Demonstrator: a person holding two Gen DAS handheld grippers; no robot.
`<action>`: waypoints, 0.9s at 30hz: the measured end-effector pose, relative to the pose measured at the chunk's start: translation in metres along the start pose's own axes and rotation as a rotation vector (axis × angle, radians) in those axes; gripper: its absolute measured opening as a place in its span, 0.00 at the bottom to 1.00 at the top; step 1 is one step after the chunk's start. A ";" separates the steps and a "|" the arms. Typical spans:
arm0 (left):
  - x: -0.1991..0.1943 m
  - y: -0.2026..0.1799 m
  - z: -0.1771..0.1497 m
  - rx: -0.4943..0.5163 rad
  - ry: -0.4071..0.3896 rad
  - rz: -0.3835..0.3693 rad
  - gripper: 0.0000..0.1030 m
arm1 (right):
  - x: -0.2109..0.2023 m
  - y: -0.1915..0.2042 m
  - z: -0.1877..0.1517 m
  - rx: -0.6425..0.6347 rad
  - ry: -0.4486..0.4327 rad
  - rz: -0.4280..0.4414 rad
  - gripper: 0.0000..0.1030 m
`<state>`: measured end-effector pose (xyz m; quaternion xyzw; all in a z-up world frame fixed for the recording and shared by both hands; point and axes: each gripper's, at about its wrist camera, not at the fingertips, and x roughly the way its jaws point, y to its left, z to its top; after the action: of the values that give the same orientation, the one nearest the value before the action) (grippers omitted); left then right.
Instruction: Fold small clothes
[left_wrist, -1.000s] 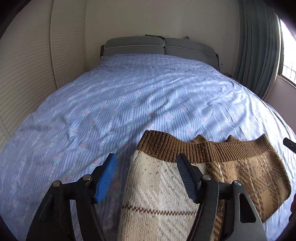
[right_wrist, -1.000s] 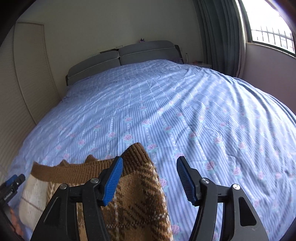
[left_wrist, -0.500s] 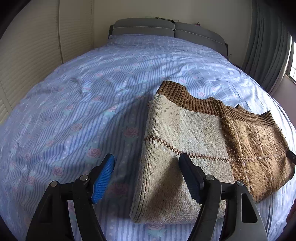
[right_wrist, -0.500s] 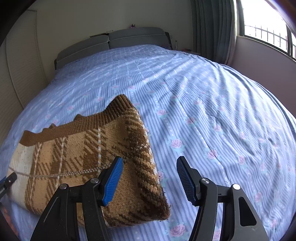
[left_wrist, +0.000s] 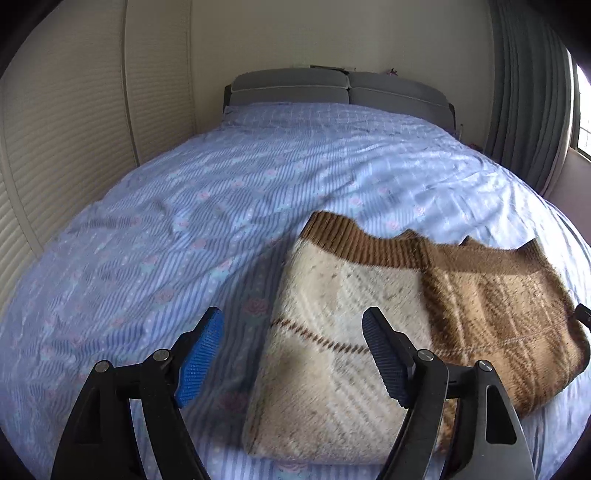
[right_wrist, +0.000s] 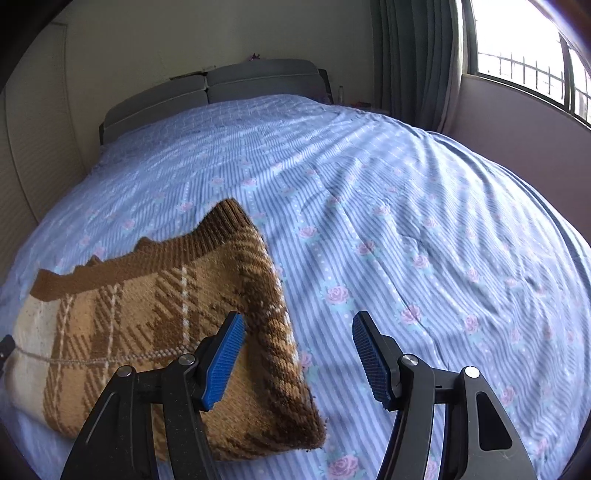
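Observation:
A brown and cream plaid knit sweater (left_wrist: 332, 295) lies folded flat on the bed, its ribbed brown hem on the far side. My left gripper (left_wrist: 291, 350) hovers just short of the sweater's cream left end. Its jaws are opening, and the pads touch nothing. In the right wrist view the sweater (right_wrist: 147, 314) shows its brown plaid end. There my right gripper (right_wrist: 297, 354) stands open above the sweater's right edge, its blue pads clear of the knit. The other gripper's black tip shows at the frame edge in each view.
The bed's blue striped floral duvet (left_wrist: 184, 221) spreads wide beyond and beside the sweater. A grey headboard (left_wrist: 332, 88) stands at the far end. Slatted wardrobe doors (left_wrist: 55, 147) line the left side. A curtain (right_wrist: 417, 55) and a window (right_wrist: 524, 55) are on the right.
The sweater was close up between both pairs of jaws and now lies flat on the duvet further off. Both grippers have drawn back from it. The left jaws stand wider.

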<state>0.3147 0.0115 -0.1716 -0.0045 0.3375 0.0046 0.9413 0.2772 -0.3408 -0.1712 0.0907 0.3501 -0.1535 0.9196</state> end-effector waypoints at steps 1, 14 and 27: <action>-0.001 -0.005 0.006 0.004 -0.007 -0.022 0.75 | -0.002 0.003 0.005 -0.003 -0.012 0.027 0.59; 0.056 -0.061 0.040 0.113 0.056 -0.119 0.80 | 0.037 0.078 0.041 -0.224 -0.007 0.140 0.59; 0.083 -0.049 0.032 0.069 0.131 -0.054 0.82 | 0.075 0.066 0.034 -0.155 0.114 0.098 0.61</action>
<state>0.3998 -0.0371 -0.1999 0.0187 0.3980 -0.0327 0.9166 0.3743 -0.3046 -0.1922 0.0450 0.4078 -0.0755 0.9088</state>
